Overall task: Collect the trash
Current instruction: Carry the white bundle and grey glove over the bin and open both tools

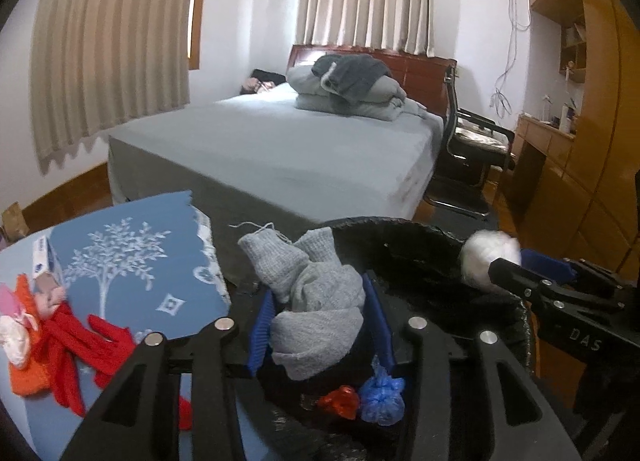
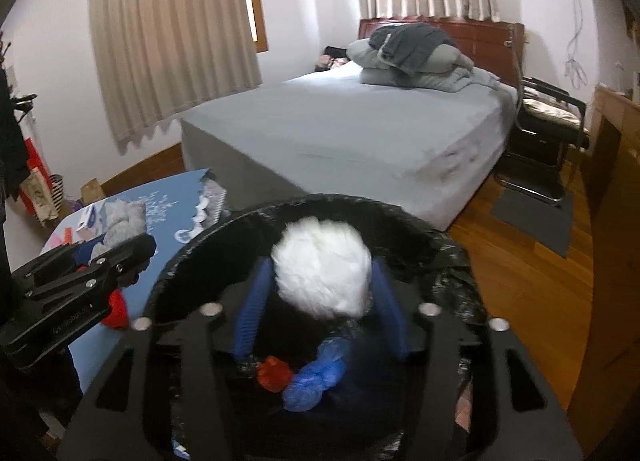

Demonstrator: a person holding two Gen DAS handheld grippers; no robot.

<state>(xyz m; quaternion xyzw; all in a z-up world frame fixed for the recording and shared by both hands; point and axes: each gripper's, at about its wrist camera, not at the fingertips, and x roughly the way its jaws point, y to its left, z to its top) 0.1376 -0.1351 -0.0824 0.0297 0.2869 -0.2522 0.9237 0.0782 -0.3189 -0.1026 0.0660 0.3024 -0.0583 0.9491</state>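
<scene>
Grey sock (image 1: pixel 316 301) between left gripper (image 1: pixel 318 325) fingers, above bin (image 1: pixel 416 237) rim; fingers look slack, contact unclear. White wad (image 2: pixel 322 267) between right gripper (image 2: pixel 320 301) fingers over bin mouth; pads appear just off it. Risk: sock sits near rim, could snag or drop outside onto desk (image 1: pixel 132 261). Red bag (image 1: pixel 338 401), blue bag (image 1: pixel 382 397) already inside. Red glove (image 1: pixel 80 345) on desk. Bed (image 1: pixel 280 141) behind, clear of path.
</scene>
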